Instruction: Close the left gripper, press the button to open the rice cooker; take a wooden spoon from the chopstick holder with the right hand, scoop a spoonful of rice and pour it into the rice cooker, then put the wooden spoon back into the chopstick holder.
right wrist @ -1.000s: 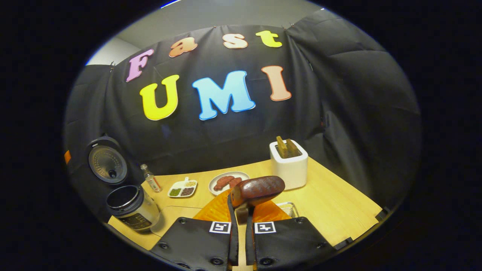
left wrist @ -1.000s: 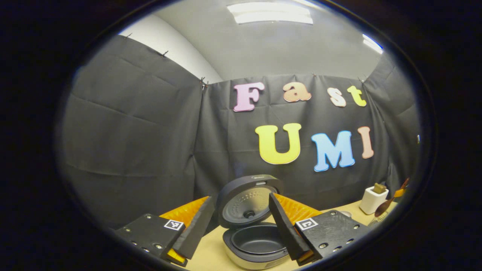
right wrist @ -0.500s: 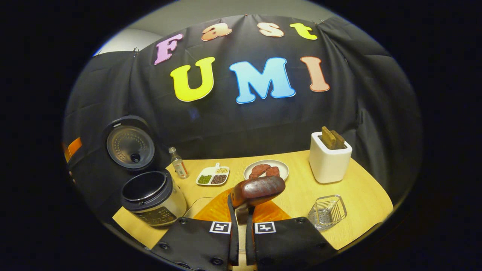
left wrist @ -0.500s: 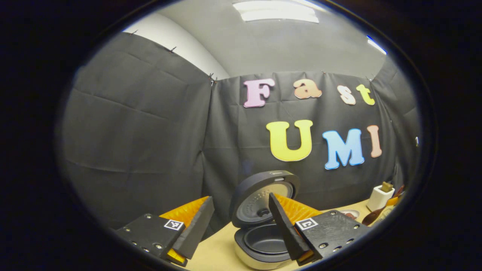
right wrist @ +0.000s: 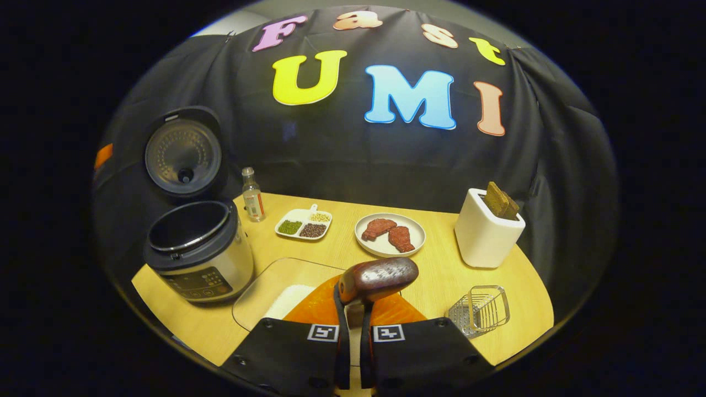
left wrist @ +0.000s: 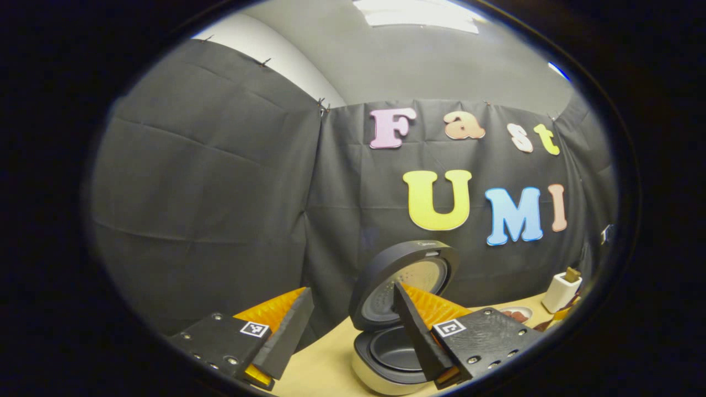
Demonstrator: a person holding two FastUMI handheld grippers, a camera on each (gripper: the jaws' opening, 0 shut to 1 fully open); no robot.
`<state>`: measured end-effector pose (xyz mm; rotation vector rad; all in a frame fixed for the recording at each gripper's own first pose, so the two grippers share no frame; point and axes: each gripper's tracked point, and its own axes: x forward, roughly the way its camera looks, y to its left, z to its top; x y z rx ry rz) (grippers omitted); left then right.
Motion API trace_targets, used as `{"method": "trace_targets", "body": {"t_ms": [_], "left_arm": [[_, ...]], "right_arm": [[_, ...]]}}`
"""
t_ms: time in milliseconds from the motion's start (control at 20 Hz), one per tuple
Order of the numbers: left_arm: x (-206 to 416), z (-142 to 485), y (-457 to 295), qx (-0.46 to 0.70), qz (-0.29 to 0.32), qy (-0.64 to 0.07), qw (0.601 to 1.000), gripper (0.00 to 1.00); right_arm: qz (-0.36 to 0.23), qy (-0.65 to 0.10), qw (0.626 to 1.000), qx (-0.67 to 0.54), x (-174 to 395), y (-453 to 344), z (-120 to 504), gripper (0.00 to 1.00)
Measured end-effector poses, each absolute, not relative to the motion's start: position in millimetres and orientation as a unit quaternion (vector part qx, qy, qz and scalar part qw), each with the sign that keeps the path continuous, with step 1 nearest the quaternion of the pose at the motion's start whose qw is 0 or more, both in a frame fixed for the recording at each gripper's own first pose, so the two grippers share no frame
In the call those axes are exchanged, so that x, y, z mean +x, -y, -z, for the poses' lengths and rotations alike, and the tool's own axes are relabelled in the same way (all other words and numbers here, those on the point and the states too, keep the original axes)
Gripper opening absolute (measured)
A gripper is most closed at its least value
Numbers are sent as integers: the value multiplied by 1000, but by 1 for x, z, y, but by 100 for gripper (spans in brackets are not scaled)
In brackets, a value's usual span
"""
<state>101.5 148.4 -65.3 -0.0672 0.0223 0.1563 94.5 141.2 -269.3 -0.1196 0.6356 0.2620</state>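
Note:
The rice cooker stands at the table's left with its lid raised and its dark inner pot empty. My right gripper is shut on the handle of a dark wooden spoon, whose bowl sticks out above the fingertips. Just below the spoon lies a clear tray with white rice. The white chopstick holder stands at the back right with wooden handles in it. My left gripper is open, and the open rice cooker shows partly behind its right finger.
On the wooden table are a small bottle, a divided dish of beans, a plate with pieces of meat and a wire basket at the near right. Black cloth walls close the booth.
My right gripper has tipped down and come over the table with the spoon, bringing the rice tray into view. The left gripper has drifted left, still open.

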Motion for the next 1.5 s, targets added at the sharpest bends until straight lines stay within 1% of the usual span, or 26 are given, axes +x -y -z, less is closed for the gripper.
{"method": "trace_targets", "body": {"t_ms": [100,250,300,350,400,500,550,600,750,850,950,1000,1050,1100,1200,1250,1350,1400,1500], "left_arm": [[102,67,-152,-31,-80,-12,996,94],[105,71,-155,-28,-81,-16,996,90],[107,72,-155,-27,-81,-17,996,90],[108,73,-154,-27,-81,-18,996,94],[108,73,-154,-27,-80,-18,996,90],[111,74,-154,-27,-80,-19,996,90],[111,73,-154,-28,-80,-18,996,90],[110,73,-153,-29,-79,-17,996,90],[111,72,-153,-30,-77,-16,996,90],[111,72,-151,-32,-76,-15,997,90],[111,69,-151,-32,-74,-13,997,90],[110,67,-151,-32,-74,-10,997,90],[109,64,-150,-32,-73,-7,997,90],[108,61,-150,-32,-72,-5,997,90],[108,58,-150,-32,-71,-2,997,90],[108,55,-149,-31,-71,-1,997,90],[107,52,-145,-31,-67,1,997,90],[107,50,-141,-31,-64,2,997,90],[106,47,-132,-30,-58,5,998,90]], "right_arm": [[-129,-315,936,-91,94,-143,280,9],[-135,-315,932,-118,92,-148,290,9],[-137,-316,931,-121,92,-151,290,5],[-139,-317,931,-120,92,-154,294,9],[-141,-319,930,-117,92,-158,295,5],[-144,-324,929,-109,89,-163,298,5],[-146,-327,928,-105,87,-166,298,9],[-150,-331,927,-98,84,-170,298,8],[-161,-350,922,-47,76,-181,303,9],[-157,-361,919,1,75,-180,304,9],[-140,-374,915,63,78,-172,305,9],[-130,-382,910,100,80,-165,305,6],[-117,-390,903,141,82,-159,307,6],[-103,-395,895,181,84,-151,308,9],[-79,-402,879,246,82,-135,308,9],[-70,-401,873,268,80,-130,306,12],[-65,-395,869,291,79,-121,300,5],[-65,-392,867,301,78,-119,296,9],[-68,-386,859,329,75,-117,288,8]]}}
